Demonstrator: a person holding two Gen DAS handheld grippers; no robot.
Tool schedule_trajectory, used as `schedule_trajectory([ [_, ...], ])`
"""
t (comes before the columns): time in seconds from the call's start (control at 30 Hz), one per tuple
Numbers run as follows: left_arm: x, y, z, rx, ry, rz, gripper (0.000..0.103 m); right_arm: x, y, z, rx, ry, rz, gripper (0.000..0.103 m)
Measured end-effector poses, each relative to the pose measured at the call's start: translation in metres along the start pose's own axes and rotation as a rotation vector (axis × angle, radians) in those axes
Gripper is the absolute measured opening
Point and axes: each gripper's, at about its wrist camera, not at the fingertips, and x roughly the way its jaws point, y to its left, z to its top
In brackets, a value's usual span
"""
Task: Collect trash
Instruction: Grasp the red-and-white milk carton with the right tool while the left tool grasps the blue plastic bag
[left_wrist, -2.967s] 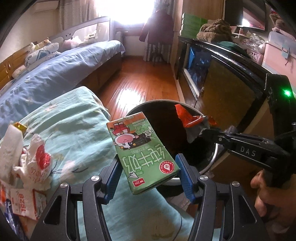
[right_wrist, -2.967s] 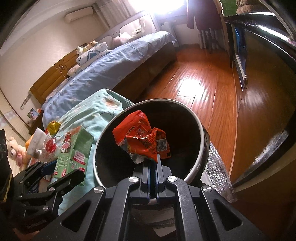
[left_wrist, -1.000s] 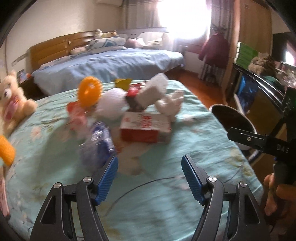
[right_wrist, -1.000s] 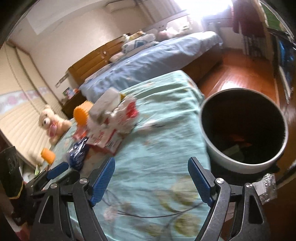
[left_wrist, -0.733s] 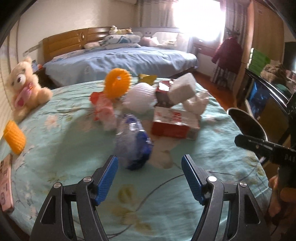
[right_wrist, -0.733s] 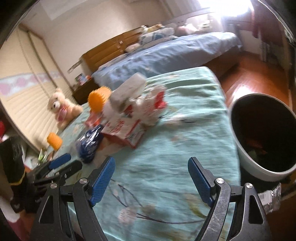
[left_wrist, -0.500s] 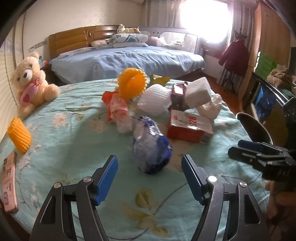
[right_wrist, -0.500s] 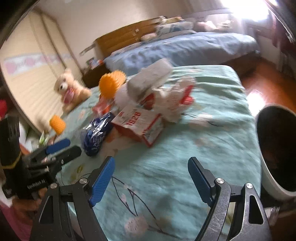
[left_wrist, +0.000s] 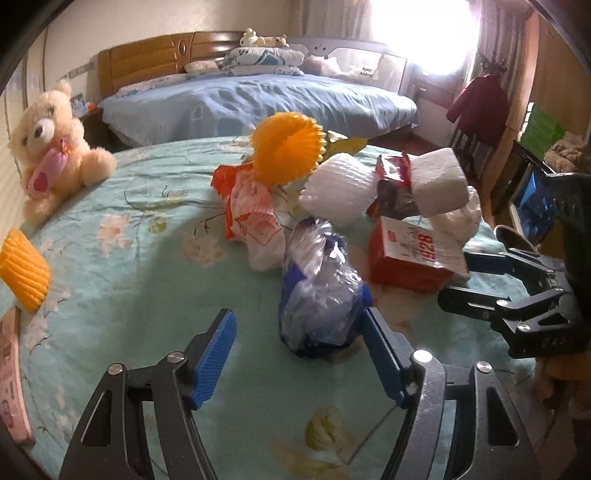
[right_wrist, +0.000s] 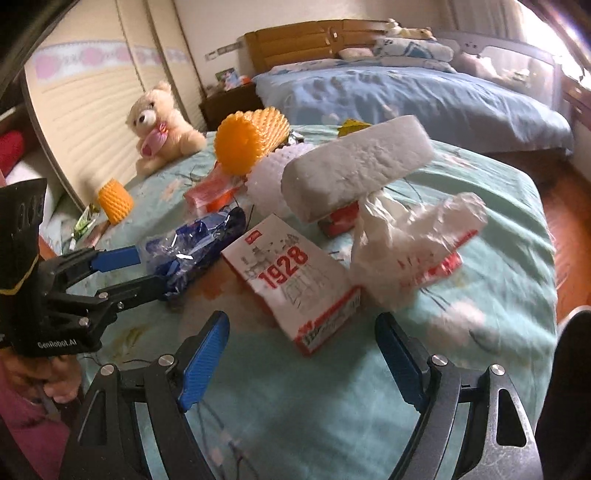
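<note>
A pile of trash lies on the teal flowered tablecloth (left_wrist: 122, 266). My left gripper (left_wrist: 301, 352) is open, its jaws either side of a crumpled blue and clear plastic bag (left_wrist: 319, 291), which also shows in the right wrist view (right_wrist: 192, 251). My right gripper (right_wrist: 301, 354) is open and empty just in front of a red and white "1928" carton (right_wrist: 295, 277). Behind the carton are a white foam block (right_wrist: 354, 170), a white plastic bag (right_wrist: 410, 247), white foam net (left_wrist: 340, 188), an orange foam net (left_wrist: 288, 151) and a red and white wrapper (left_wrist: 251, 218).
A teddy bear (left_wrist: 48, 147) and a second orange foam net (left_wrist: 22, 269) sit at the table's left. A pink item (left_wrist: 11, 373) lies at the left edge. The dark bin's rim (right_wrist: 565, 387) is at the right. A blue bed (left_wrist: 258, 99) stands behind.
Three seconds ago both grippers held trash over the bin, a green carton and a red wrapper. Both are now open and empty and have swung back to the pile, closing on the bag and carton.
</note>
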Motion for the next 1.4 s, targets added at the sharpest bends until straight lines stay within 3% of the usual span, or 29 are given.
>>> schedule_trajectory([
  [0.13, 0.011, 0.006, 0.003, -0.005, 0.025, -0.016, 0.050, 0.010, -0.004, 0.009, -0.011, 0.012, 0.012, 0.082],
  [0.37, 0.017, 0.002, 0.005, 0.029, 0.035, -0.039, 0.051, 0.018, -0.005, 0.019, -0.025, 0.003, 0.014, 0.081],
  [0.53, 0.020, 0.002, 0.007, 0.037, 0.036, -0.038, 0.051, 0.015, -0.001, 0.015, -0.029, 0.007, -0.013, 0.055],
  [0.63, 0.021, 0.004, 0.006, 0.028, 0.042, -0.043, 0.051, 0.009, 0.001, 0.006, -0.002, 0.008, -0.023, 0.054],
  [0.83, 0.011, 0.003, 0.003, 0.026, 0.003, 0.002, 0.067, -0.015, 0.001, -0.020, 0.081, -0.006, -0.049, 0.054],
  [1.0, 0.021, -0.004, 0.009, 0.031, -0.005, 0.009, 0.068, -0.022, -0.001, -0.024, 0.121, -0.026, -0.060, 0.059],
  [1.07, 0.025, -0.005, 0.011, 0.034, -0.010, 0.010, 0.064, -0.019, 0.001, -0.022, 0.124, -0.030, -0.069, 0.066],
  [1.1, 0.028, -0.004, 0.013, 0.027, -0.003, -0.007, 0.051, -0.017, 0.002, -0.021, 0.121, -0.032, -0.073, 0.066],
  [1.17, 0.032, -0.001, 0.014, 0.007, 0.010, -0.035, 0.048, -0.013, 0.004, -0.019, 0.117, -0.029, -0.076, 0.066],
  [1.23, 0.030, 0.001, 0.015, -0.001, 0.000, -0.043, 0.041, -0.011, 0.007, -0.017, 0.111, -0.031, -0.080, 0.064],
  [1.3, 0.027, 0.001, 0.013, 0.005, -0.008, -0.039, 0.039, -0.009, 0.010, -0.018, 0.112, -0.021, -0.082, 0.053],
  [1.4, 0.020, 0.000, 0.007, 0.010, -0.009, -0.046, 0.037, -0.015, 0.013, -0.024, 0.118, -0.030, -0.087, 0.052],
])
